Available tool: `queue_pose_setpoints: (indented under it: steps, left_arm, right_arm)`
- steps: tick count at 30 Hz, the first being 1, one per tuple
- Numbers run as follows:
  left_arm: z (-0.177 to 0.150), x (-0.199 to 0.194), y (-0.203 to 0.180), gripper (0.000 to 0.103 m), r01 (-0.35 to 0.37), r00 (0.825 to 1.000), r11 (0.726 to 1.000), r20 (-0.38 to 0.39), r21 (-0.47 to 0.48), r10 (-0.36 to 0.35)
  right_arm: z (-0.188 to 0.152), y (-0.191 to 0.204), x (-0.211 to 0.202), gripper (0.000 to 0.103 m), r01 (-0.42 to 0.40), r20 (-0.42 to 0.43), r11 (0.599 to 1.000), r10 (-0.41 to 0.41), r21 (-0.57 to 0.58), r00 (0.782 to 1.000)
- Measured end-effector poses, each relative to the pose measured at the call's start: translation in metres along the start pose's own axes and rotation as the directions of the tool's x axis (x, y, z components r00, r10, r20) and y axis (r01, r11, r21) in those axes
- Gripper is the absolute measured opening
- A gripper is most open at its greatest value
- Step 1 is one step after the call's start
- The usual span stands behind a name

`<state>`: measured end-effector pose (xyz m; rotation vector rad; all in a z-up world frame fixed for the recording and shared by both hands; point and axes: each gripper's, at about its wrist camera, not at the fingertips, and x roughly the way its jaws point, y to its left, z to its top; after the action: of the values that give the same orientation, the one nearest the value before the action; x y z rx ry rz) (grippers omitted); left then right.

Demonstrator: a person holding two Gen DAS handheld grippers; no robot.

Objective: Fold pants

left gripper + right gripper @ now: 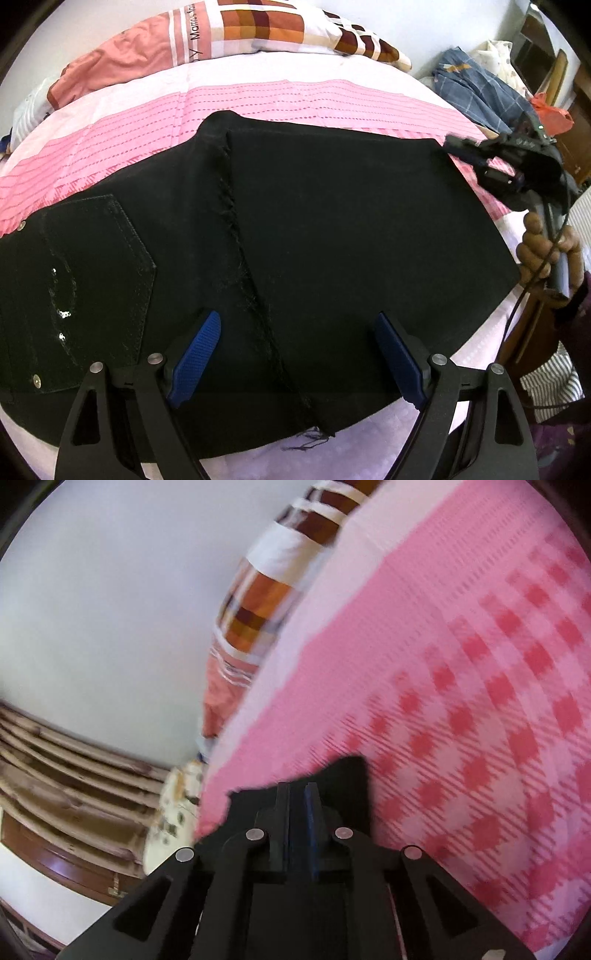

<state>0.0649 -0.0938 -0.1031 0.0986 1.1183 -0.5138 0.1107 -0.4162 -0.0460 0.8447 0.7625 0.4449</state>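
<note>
Black pants (295, 240) lie folded flat across the pink bed, with a back pocket (99, 266) at the left and a frayed hem near the front edge. My left gripper (295, 354) is open just above the pants, its blue pads (195, 354) spread wide. My right gripper (454, 142) shows in the left wrist view at the pants' far right corner. In the right wrist view my right gripper (297, 790) is shut on a corner of the black pants (347, 775).
The pink patterned bedsheet (295, 99) covers the bed. A checked pillow (258, 29) lies at the far edge. A blue plaid garment (476, 88) is heaped at the far right. Wooden furniture (74, 794) stands beside the bed.
</note>
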Motion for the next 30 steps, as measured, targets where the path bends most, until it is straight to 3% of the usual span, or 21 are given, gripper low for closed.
queue_pose_setpoints:
  steps: [2,3,5,7,11,15,21,30]
  left_arm:
    - [0.000,0.000,-0.001,0.085,-0.004,1.000,1.000,0.005,0.004,0.004]
    - [0.000,0.001,-0.002,0.085,-0.007,1.000,1.000,0.006,0.007,0.007]
    - [-0.001,0.000,-0.004,0.085,-0.014,1.000,1.000,0.006,0.014,0.014]
    - [-0.001,-0.006,-0.002,0.085,-0.019,1.000,1.000,0.022,0.014,0.019]
    - [0.004,-0.025,0.002,0.085,-0.054,0.993,0.998,0.101,0.013,0.053]
    - [0.008,-0.039,0.014,0.085,-0.098,0.984,0.995,0.146,-0.011,0.099]
    - [0.006,-0.056,0.035,0.085,-0.136,0.973,0.989,0.179,-0.060,0.145]
    - [-0.008,-0.076,0.068,0.085,-0.197,0.957,0.975,0.195,-0.100,0.213]
  right_arm:
    - [0.007,0.004,0.006,0.022,0.083,-0.007,0.996,-0.083,-0.038,0.996]
    - [0.007,0.000,0.015,0.016,0.128,-0.044,0.991,-0.130,-0.034,0.991]
    - [0.010,-0.015,0.018,0.000,0.125,-0.059,0.991,-0.123,0.043,0.991]
    - [0.011,-0.021,0.013,0.001,0.088,-0.048,0.988,-0.082,0.124,0.995]
    - [-0.001,0.023,0.000,0.028,0.091,0.006,0.996,-0.092,0.017,0.996]
    - [-0.028,0.075,0.010,0.045,0.027,-0.047,0.996,-0.031,-0.088,0.998]
    - [-0.089,0.132,0.056,0.050,-0.038,-0.203,0.984,0.002,-0.177,0.979]
    - [-0.157,0.165,0.095,0.051,0.003,-0.291,0.951,-0.098,-0.310,0.952]
